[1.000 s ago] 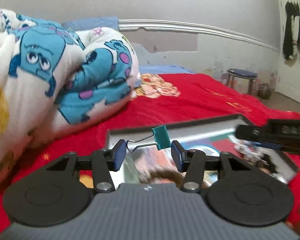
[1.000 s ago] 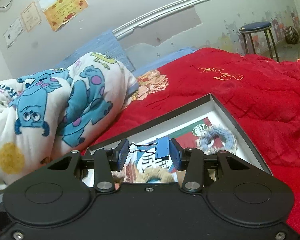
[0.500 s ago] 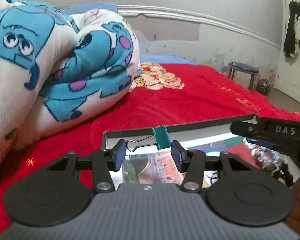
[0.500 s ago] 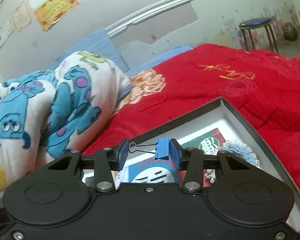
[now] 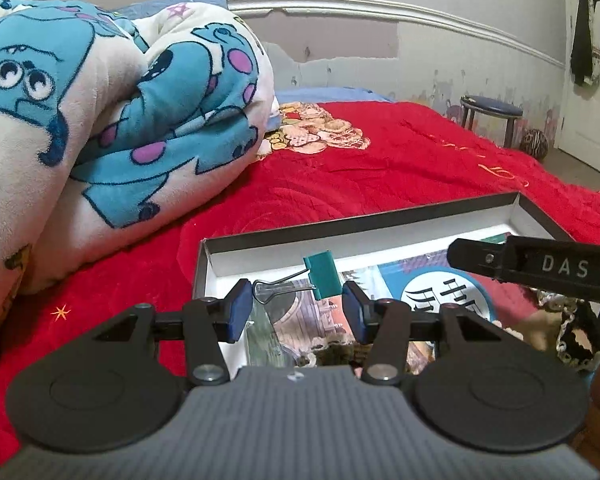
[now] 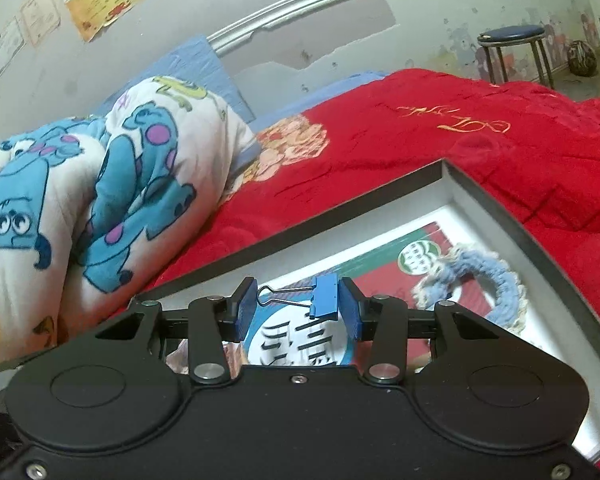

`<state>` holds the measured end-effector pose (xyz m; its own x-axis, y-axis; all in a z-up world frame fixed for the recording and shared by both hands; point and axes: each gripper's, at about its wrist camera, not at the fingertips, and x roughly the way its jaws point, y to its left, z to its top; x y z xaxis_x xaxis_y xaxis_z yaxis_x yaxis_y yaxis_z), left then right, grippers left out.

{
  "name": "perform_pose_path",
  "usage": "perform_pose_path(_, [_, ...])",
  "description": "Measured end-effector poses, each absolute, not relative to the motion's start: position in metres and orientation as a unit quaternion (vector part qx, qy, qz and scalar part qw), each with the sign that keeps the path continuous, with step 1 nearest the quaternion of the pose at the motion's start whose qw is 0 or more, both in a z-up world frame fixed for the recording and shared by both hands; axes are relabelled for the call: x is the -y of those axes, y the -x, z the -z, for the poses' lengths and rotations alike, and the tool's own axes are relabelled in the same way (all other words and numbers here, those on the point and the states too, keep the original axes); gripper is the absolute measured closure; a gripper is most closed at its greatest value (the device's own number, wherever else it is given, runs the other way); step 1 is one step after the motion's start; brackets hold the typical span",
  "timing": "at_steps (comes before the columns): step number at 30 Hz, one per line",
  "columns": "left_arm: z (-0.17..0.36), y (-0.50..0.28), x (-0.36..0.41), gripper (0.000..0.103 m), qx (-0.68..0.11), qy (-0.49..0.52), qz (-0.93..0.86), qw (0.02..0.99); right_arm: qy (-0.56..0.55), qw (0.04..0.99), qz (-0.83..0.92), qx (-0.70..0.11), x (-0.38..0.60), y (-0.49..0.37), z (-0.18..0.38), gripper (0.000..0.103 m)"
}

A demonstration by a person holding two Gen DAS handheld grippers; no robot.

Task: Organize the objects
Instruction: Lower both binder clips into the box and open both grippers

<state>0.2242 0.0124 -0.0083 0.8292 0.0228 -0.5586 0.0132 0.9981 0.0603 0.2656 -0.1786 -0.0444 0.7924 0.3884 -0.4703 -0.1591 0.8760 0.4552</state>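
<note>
Left view first: your left gripper [image 5: 294,306] is clamped on a green clip [image 5: 321,274], wire handles against the left pad, green body toward the right pad. It hangs over the near left corner of the box [image 5: 356,226], a shallow dark-rimmed tray lying on the red bedspread [image 5: 380,168]. The box's left wall sits right beside your left finger, and the far wall runs just past the clip. Inside, under the clip, it's mostly printed cards [image 5: 440,292], pretty flat. On the right the other gripper's arm, the one marked DAS [image 5: 540,268], cuts across the box, and some dark lacy stuff lies under it. The big monster blanket [image 5: 112,120] bulks up on your left, well clear of the box. Past the far wall it's just open bedspread up to the stool [image 5: 490,114].

Right view: your right gripper [image 6: 298,308] is pinching a blue clip [image 6: 326,296] the same way, handles left, body against the right pad. It's over the box [image 6: 500,204] middle, above a round white card with dark characters. A blue crochet ring [image 6: 488,276] lies to the right, near the right wall, apart from the clip. The blanket [image 6: 100,200] stays off to the left.
</note>
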Motion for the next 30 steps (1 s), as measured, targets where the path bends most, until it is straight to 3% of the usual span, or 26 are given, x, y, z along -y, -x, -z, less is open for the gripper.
perform_pose_path(26, [0.0099, -0.2261, -0.0117, 0.047, -0.31, -0.018, 0.012, 0.951, -0.178, 0.919, -0.146, -0.319, 0.171, -0.2687, 0.0452, 0.059])
perform_pose_path(30, [0.0101, -0.2263, -0.0107, 0.044, -0.311, -0.021, 0.013, 0.95, -0.179, 0.919, -0.147, -0.318, 0.1713, -0.2691, 0.045, 0.059])
